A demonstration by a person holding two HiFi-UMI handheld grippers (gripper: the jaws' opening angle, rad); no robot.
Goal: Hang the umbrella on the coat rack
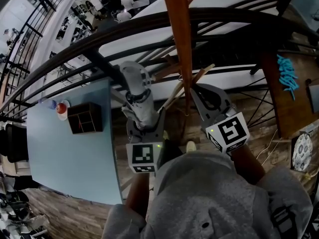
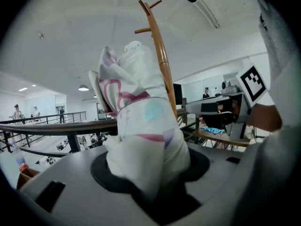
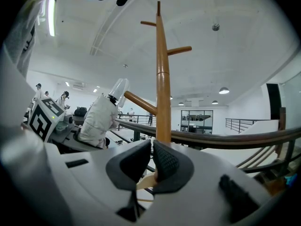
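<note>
A folded white umbrella point(image 1: 138, 91) with pink and red markings stands between the jaws of my left gripper point(image 1: 142, 116), which grip its lower part. In the left gripper view the umbrella point(image 2: 141, 126) fills the middle and hides the jaws of the left gripper point(image 2: 148, 173). The brown wooden coat rack point(image 1: 178, 44) rises just right of the umbrella, and its pegs point(image 2: 149, 18) show high up. My right gripper point(image 1: 207, 99) sits close to the right of the pole. The right gripper point(image 3: 151, 160) is shut with nothing held, and the pole point(image 3: 162, 93) stands right behind it.
A dark curved railing point(image 1: 99, 39) runs just beyond the rack, with a lower floor and people behind it. On the left a light blue table point(image 1: 75, 158) bears a brown box point(image 1: 85, 117) and a small red and white thing point(image 1: 62, 108). A blue object point(image 1: 289, 76) lies at right.
</note>
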